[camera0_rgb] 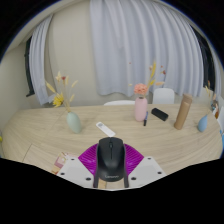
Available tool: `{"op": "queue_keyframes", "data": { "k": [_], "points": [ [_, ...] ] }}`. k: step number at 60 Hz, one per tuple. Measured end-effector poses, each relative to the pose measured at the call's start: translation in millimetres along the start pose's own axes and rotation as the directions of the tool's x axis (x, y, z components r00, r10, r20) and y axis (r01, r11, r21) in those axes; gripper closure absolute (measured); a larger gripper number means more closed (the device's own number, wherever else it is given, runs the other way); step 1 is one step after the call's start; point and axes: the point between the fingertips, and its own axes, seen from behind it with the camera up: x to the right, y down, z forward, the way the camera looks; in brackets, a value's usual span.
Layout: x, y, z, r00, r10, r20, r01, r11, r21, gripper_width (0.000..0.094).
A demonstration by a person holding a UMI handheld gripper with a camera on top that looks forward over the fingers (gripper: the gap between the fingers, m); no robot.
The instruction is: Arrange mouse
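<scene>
A black computer mouse (111, 158) sits between my gripper's (111, 168) two fingers, its front pointing away over the wooden table (50, 135). The purple pads (92, 155) press on both of its sides, so the fingers are shut on it. The mouse hides the gap between the fingers and the table below it.
Beyond the fingers stand a pale blue vase (73, 122) with yellow flowers, a white remote-like object (105, 129), a pink vase (141, 108), a black marker (158, 114), a brown bottle (183, 111), a white cup (163, 97) and a blue vase (204, 122). White curtains hang behind.
</scene>
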Motion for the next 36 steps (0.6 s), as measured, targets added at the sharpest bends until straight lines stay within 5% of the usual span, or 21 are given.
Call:
{"op": "queue_keyframes", "data": {
  "k": [6, 25, 32, 36],
  "points": [
    [-58, 9, 27, 0.999, -0.031, 0.024, 0.031, 0.999, -0.01, 0.0603],
    [-131, 152, 93, 0.999, -0.051, 0.01, 0.052, 0.978, -0.204, 0.0549],
    [-132, 159, 94, 0.994, -0.105, -0.019, 0.1, 0.978, -0.186, 0.0412],
    [-140, 160, 89, 0.996, -0.094, 0.007, 0.093, 0.973, -0.212, 0.0125]
  ]
}}
